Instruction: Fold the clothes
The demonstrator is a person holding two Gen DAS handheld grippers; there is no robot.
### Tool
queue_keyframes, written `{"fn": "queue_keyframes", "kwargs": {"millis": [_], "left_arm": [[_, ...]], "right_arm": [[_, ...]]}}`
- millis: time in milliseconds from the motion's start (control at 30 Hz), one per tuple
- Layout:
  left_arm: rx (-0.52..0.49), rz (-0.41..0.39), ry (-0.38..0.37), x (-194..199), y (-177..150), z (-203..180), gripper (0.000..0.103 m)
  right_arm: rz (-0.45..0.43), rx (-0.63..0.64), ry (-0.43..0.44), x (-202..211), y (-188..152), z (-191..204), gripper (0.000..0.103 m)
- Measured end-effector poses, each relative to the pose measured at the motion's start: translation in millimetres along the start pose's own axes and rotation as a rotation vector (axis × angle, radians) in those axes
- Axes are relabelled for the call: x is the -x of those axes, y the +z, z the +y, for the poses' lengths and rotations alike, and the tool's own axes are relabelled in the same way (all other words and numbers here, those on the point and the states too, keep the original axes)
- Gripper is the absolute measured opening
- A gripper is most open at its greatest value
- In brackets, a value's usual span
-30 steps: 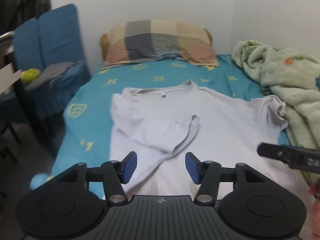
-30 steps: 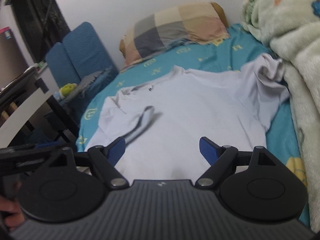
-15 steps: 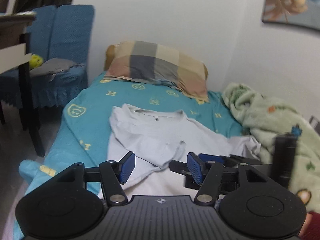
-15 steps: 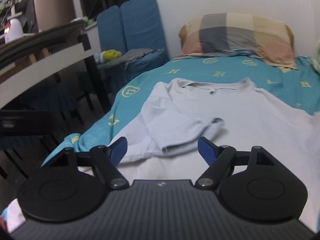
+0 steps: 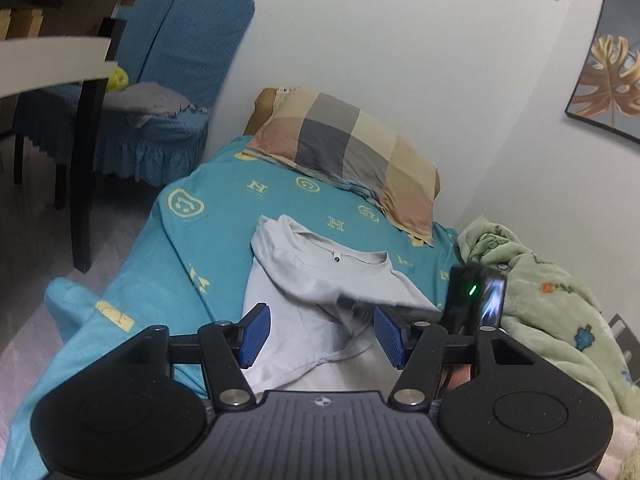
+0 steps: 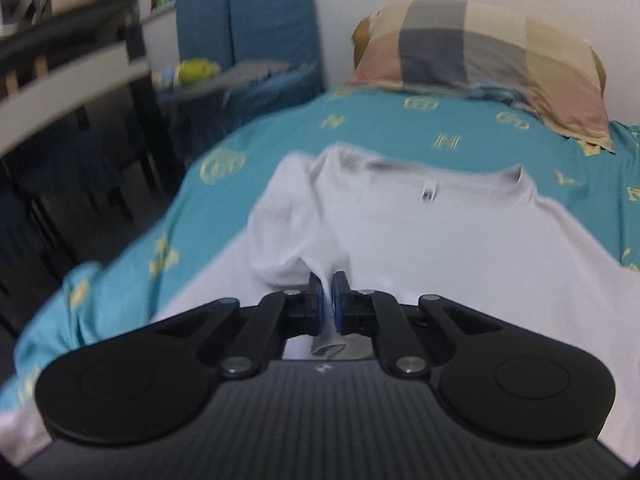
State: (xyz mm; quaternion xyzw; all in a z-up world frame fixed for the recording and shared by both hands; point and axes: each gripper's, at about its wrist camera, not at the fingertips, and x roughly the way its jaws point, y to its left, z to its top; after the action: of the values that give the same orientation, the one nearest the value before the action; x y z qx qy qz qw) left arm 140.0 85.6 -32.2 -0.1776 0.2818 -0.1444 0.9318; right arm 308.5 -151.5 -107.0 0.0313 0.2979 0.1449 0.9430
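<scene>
Shirt (image 6: 440, 248) sleeve hem between pinched jaws

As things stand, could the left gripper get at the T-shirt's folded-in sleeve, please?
Probably not cleanly. The left gripper hangs open over the T-shirt, but the right gripper is shut on that sleeve and its body crosses just beyond the left fingers, blocking the approach.
</scene>
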Motion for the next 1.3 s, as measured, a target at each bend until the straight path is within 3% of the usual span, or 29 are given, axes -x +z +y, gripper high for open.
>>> {"fn": "queue_keyframes", "kwargs": {"millis": [167,367,567,700,767,833,967,1100,1300], "left_arm": [[-0.031,0.031,0.000,-10.7,-5.6,-4.3,0.060],[-0.062,0.082,0.023,-30.7,-15.3,-3.8,0.060],[-0.079,0.124,0.033,-50.2,-20.8,-0.1,0.060],[-0.089,0.126,0.019,-51.5,-21.3,-0.2,0.060],[-0.101,0.118,0.020,-47.8,-21.4,-1.8,0.060],[-0.109,0.115,0.011,-43.2,-21.9,-3.9,0.060],[-0.129,0.111,-0.010,-33.3,-23.0,-9.8,0.060],[-0.146,0.108,-0.027,-21.9,-23.6,-16.5,0.060],[-0.176,0.116,-0.009,-2.8,-23.6,-27.5,0.062]], "right_arm": [[-0.048,-0.146,-0.090,-26.6,40.0,-52.5,0.007],[0.056,-0.299,-0.192,-86.6,22.3,-114.7,0.007],[0.037,-0.381,-0.139,-78.6,4.5,-120.2,0.010],[0.034,-0.406,-0.108,-39.1,9.4,-113.2,0.015],[0.006,-0.414,-0.087,-7.7,8.4,-105.3,0.031],[-0.024,-0.424,-0.062,30.3,3.1,-94.1,0.061],[-0.058,-0.387,-0.028,116.7,-15.4,-61.8,0.064],[-0.036,-0.367,0.011,197.1,-54.2,-30.4,0.064],[0.019,-0.334,-0.029,263.5,-114.0,-6.2,0.064]]}}
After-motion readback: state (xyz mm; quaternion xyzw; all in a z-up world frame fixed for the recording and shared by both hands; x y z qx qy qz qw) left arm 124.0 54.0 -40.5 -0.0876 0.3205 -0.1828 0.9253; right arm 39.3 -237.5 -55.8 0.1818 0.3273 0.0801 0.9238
